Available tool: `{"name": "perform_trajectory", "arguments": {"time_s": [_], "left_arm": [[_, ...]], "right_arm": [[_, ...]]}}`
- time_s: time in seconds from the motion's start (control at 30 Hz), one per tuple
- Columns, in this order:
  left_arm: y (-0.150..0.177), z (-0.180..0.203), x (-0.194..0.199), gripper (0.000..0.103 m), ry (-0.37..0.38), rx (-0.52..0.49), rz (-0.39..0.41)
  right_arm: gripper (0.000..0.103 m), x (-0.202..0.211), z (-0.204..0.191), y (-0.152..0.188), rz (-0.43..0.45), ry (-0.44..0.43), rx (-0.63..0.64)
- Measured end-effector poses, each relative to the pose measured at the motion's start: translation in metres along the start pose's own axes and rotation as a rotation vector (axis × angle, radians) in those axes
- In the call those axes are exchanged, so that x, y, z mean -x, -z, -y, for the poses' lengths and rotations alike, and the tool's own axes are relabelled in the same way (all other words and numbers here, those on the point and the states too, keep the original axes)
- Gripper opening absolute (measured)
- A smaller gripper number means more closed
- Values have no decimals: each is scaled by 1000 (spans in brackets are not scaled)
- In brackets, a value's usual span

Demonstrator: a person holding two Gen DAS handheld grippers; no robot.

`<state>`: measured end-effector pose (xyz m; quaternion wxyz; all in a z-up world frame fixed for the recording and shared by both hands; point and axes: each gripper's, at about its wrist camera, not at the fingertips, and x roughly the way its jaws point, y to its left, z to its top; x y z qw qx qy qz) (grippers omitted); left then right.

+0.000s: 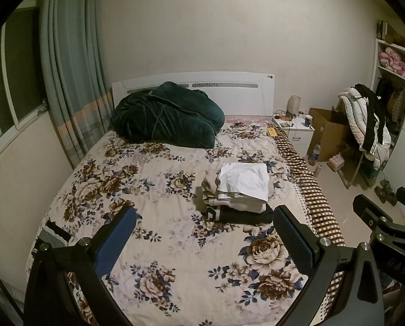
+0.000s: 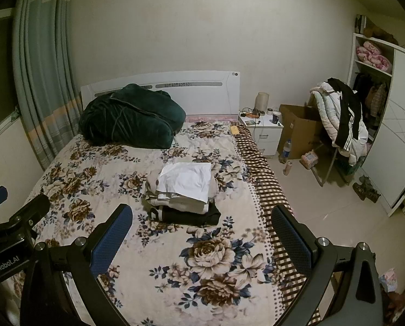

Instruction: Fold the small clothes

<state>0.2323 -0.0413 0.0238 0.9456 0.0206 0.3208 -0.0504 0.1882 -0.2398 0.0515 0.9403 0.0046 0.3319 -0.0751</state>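
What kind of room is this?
A home bedroom, most likely: a bed with a floral cover and white headboard, a nightstand beside it, and an open wardrobe on the right.

A dim bedroom with bare cream walls [image 2: 175,27] and a pale tiled floor [image 2: 324,203]. A bed [image 2: 93,163] under a floral cover stands against a white headboard [image 2: 202,92], a dark green blanket [image 2: 131,119] heaped at its head. Grey-blue curtains [image 2: 39,68] hang beside a white-framed window [image 1: 9,87] at left. Right of the bed, a cluttered white nightstand [image 2: 265,133] sits next to an open cardboard box [image 2: 297,127]. Jackets drape over a rack [image 2: 338,119] near an open white wardrobe [image 2: 392,135] holding pink bedding on a shelf.
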Motion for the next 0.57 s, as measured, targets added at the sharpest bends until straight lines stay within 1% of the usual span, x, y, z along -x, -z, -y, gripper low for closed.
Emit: {"name": "perform_trajectory", "arguments": {"time_s": [0.57], "left_arm": [[1,-4,1,103,2,3,-3]], "right_arm": [[103,3,-1,-2,3,-7,-2]]}}
